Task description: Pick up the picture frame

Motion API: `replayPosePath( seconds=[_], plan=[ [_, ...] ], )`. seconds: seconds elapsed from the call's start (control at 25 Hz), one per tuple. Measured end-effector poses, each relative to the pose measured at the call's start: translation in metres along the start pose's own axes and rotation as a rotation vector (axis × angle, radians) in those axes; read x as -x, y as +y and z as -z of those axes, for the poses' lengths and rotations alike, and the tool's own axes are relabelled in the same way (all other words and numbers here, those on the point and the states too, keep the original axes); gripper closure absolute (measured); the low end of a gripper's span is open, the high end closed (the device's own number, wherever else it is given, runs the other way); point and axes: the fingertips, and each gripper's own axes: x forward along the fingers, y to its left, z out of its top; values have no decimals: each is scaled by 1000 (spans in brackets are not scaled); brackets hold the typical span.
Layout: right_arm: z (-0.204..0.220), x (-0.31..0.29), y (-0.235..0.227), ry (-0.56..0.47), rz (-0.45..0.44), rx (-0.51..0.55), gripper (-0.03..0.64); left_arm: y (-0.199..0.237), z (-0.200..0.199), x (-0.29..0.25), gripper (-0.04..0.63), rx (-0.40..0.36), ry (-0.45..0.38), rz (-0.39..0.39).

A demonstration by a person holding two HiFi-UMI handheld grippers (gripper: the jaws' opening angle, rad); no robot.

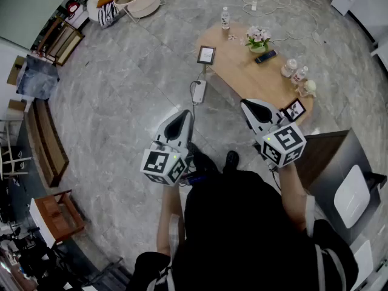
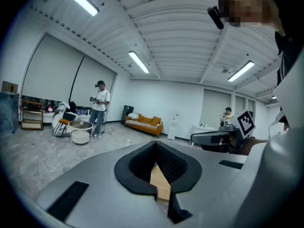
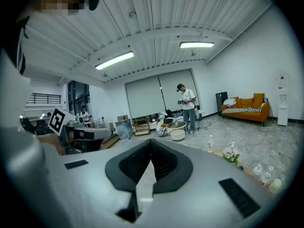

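A dark picture frame (image 1: 206, 54) with a white mat stands at the left end of the oval wooden table (image 1: 237, 71). A second, smaller black-and-white frame (image 1: 294, 110) stands at the table's near right edge. My left gripper (image 1: 186, 113) is held over the floor, short of the table and below the dark frame, its jaws shut and empty (image 2: 155, 142). My right gripper (image 1: 245, 103) hovers at the table's near edge, just left of the small frame. Its jaws meet at the tip with nothing in them (image 3: 151, 140). Neither frame shows in the gripper views.
On the table stand a flower pot (image 1: 258, 39), a phone (image 1: 265, 56), a water bottle (image 1: 225, 17) and several small bottles (image 1: 292, 70). A white power strip (image 1: 198, 91) lies on the floor by the table. A dark cabinet (image 1: 327, 156) is at the right. A person (image 3: 187, 106) stands far off.
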Motion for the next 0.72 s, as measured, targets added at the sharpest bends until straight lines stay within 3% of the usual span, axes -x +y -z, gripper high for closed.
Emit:
replayPosePath(
  seconds=[0.36,0.56,0.72],
  plan=[
    [7,8,2,5,-11,12,603,-7,5,4,581,-6,18,-10],
    [5,8,1,-30,-26,-58,603,-3,7,9,581,-1,30,-28],
    [10,2,-2,0,-20,-46,603,4,9,9,581,0,44,-36]
  ],
)
